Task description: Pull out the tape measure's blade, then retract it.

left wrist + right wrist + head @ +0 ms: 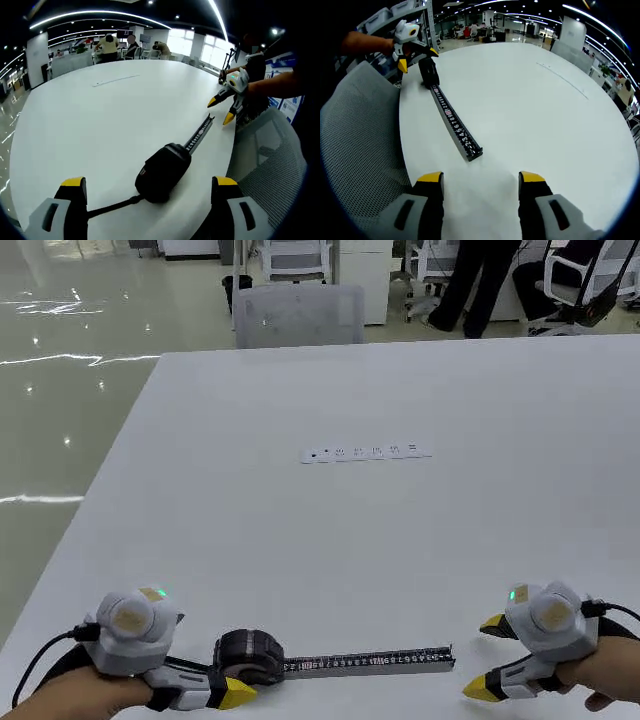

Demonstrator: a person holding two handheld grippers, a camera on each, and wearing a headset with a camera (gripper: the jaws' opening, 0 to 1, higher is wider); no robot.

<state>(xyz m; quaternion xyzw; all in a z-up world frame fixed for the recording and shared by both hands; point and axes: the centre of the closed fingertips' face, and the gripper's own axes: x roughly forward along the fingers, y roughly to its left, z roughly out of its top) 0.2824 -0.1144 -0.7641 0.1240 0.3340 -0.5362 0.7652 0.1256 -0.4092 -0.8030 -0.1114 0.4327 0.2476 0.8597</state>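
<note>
A black tape measure [248,655] lies near the front edge of the white table [330,540], its blade [370,662] pulled out to the right and flat on the top. My left gripper [230,672] is open, its yellow-tipped jaws either side of the case [162,171] without touching it. In the left gripper view the blade [200,134] runs away toward my right gripper [226,106]. My right gripper [487,656] is open a short way beyond the blade's end hook [473,152], holding nothing. In the right gripper view the case [428,70] sits far off beside my left gripper [415,47].
A white power strip [365,453] lies flat mid-table. A grey mesh chair [298,315] stands at the far edge, with people and office chairs beyond it. Another mesh chair [360,150] is close to the table's near edge.
</note>
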